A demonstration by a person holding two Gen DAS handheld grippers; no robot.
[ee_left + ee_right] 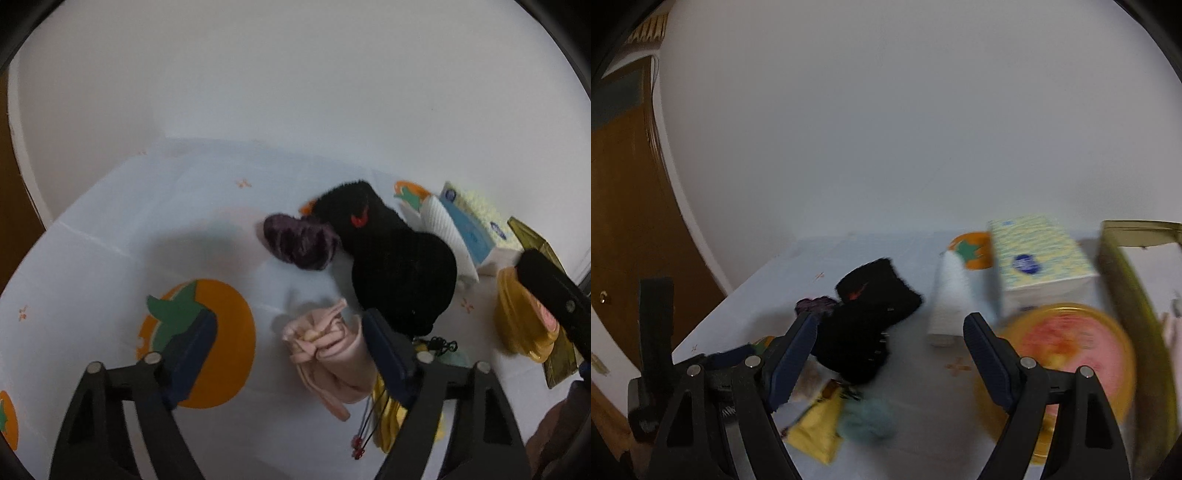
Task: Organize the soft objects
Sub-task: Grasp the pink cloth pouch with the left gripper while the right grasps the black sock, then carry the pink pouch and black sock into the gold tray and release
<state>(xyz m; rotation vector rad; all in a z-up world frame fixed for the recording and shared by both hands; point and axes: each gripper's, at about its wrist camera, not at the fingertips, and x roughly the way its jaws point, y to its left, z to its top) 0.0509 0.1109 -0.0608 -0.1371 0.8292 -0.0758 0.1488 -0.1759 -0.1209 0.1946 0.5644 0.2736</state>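
In the left wrist view my left gripper [290, 332] is open, low over the tablecloth. A pink knotted cloth [328, 350] lies between its fingers, close to the right finger [388, 354]. Behind it lie a black fuzzy sock [391, 258] with a red mark and a purple scrunchie [301, 240]. A yellow pouch [388, 421] with red cords lies under the right finger. In the blurred right wrist view my right gripper [890, 336] is open and empty above the table, with the black sock [868, 321], yellow pouch [820, 428] and a pale teal soft item [868, 421] ahead.
A tissue box [1038, 258], a white ribbed cloth [949, 299] and a gold round tin [1071, 354] with a pink lid stand at the right, with an olive-gold box [1134, 280] beyond. The tablecloth [147, 229] has orange fruit prints. A wall stands behind and a brown door [624, 229] at left.
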